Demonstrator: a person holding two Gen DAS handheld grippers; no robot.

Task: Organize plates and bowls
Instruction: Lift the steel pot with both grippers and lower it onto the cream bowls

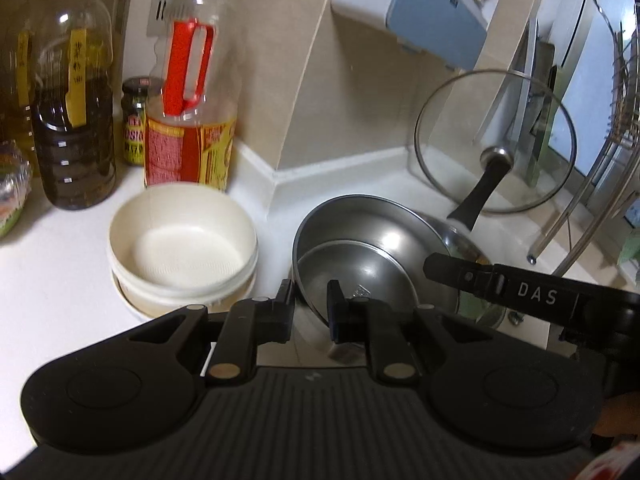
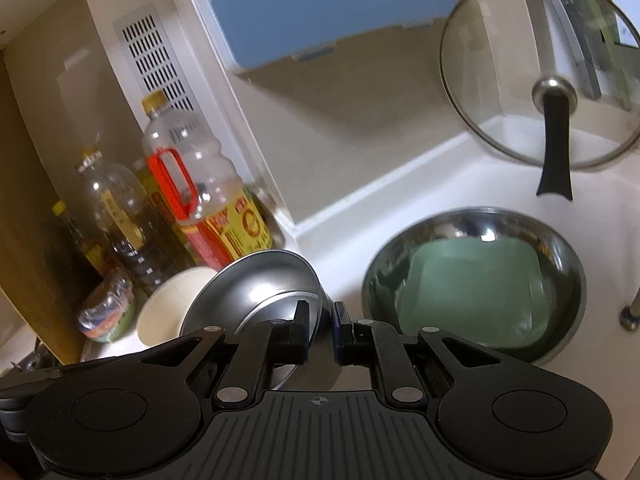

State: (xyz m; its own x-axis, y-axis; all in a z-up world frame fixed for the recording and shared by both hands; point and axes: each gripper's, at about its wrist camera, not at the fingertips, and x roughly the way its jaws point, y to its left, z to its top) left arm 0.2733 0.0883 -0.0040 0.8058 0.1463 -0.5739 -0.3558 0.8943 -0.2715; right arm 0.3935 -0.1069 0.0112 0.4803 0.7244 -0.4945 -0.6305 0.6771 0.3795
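In the left wrist view my left gripper [image 1: 310, 300] is shut on the near rim of a small steel bowl [image 1: 356, 272], which tilts inside a larger steel bowl [image 1: 384, 220]. White bowls [image 1: 182, 240] are stacked to its left. My right gripper [image 1: 460, 276] reaches in from the right. In the right wrist view my right gripper [image 2: 320, 320] is shut on the right rim of the tilted steel bowl [image 2: 256, 284]. A white bowl [image 2: 168, 304] stands left of it. A big steel bowl [image 2: 476, 280] with a green square container [image 2: 472, 292] inside sits to the right.
Oil bottles [image 1: 72, 120] and a red-handled bottle [image 1: 192, 100] stand at the back left by the wall. A glass lid [image 1: 496, 140] with a black handle leans at the back right. A wire rack [image 1: 616, 120] stands far right. A blue appliance [image 2: 332, 8] hangs on the wall.
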